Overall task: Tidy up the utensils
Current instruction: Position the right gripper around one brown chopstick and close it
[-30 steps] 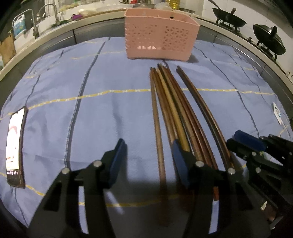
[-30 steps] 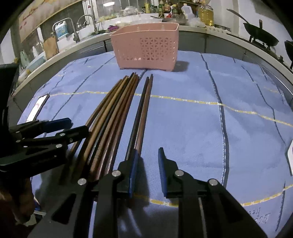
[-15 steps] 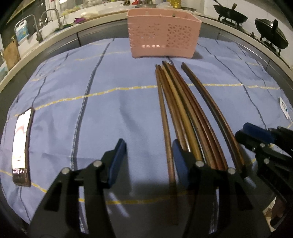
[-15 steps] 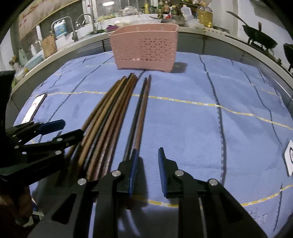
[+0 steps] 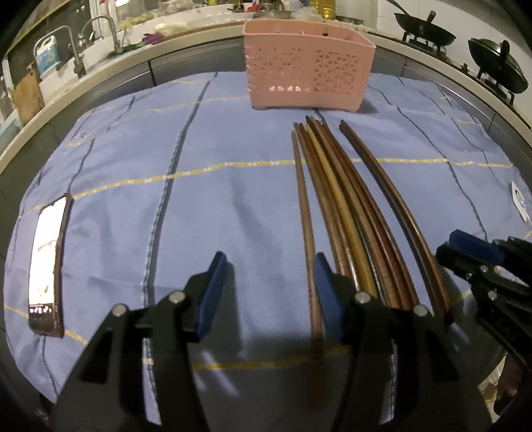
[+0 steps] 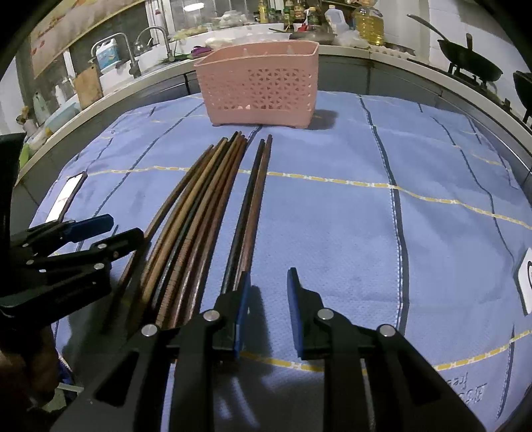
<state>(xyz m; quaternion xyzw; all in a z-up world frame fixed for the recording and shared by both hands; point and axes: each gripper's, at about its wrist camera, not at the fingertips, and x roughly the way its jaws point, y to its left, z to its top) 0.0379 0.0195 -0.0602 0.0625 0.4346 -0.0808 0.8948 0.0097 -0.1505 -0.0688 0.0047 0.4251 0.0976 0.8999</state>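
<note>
Glossy wooden chopsticks [image 5: 335, 199]; matt woven cloth [image 5: 232, 186]; perforated plastic basket [image 5: 306, 73].

- A blue checked cloth [image 5: 232, 186] with yellow and dark stripes covers the worktop.
- Behind it runs a pale counter edge [image 6: 109, 99] with a sink and chrome faucets [image 6: 159, 36].
- Oil bottles [image 6: 369, 23] stand at the back.
- Black woks [image 5: 498, 66] sit on a stove at the right.
- The lighting is dim.

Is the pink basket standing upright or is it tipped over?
Upright. The pink basket stands on the blue cloth with its open rim facing up; the chopsticks lie flat before it.
</note>
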